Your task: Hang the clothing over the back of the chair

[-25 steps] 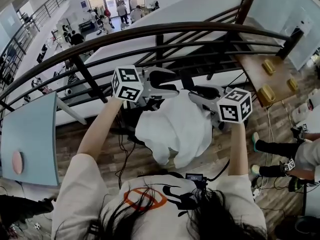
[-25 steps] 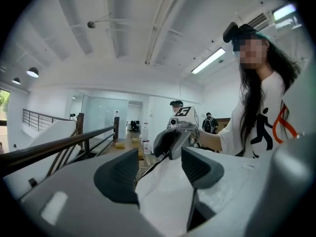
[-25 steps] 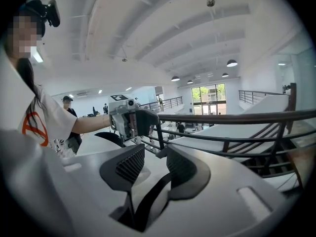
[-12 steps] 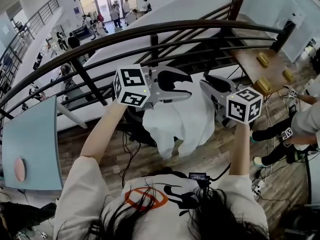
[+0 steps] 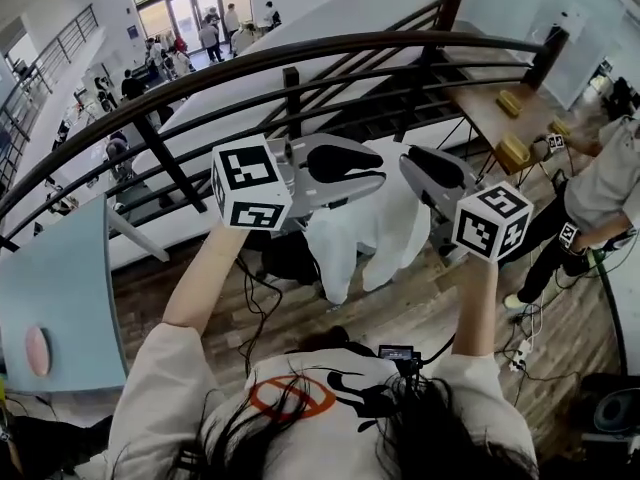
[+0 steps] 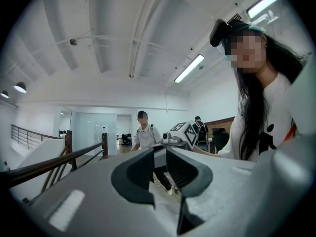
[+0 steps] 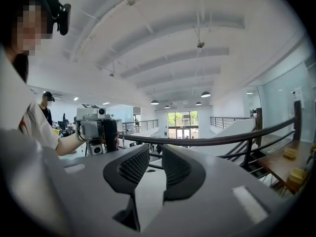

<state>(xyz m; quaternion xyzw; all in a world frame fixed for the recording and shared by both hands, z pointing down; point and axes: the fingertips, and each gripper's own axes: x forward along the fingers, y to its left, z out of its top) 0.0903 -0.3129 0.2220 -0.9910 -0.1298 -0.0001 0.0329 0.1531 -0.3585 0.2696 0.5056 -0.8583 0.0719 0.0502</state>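
A white garment [image 5: 365, 230] hangs in the air in front of the railing, held up by its top edge between my two grippers. My left gripper [image 5: 372, 176] grips it from the left and my right gripper [image 5: 412, 164] from the right. Both point level and their jaws are closing. White cloth fills the gap between the jaws of the left gripper [image 6: 160, 154] and of the right gripper [image 7: 155, 154]. Under the garment a dark, chair-like shape [image 5: 288, 260] shows, mostly hidden.
A dark curved metal railing [image 5: 300, 56] runs across just beyond the garment. At the right, a wooden table [image 5: 490, 118] bears yellow blocks. A person [image 5: 590, 183] stands at the far right. A pale blue table [image 5: 60, 288] is at the left, and cables lie on the wooden floor.
Both grippers have risen with the garment, which has come up off the chair and now hangs narrower. The gripper tips stand closer together. The person at right has stood up.
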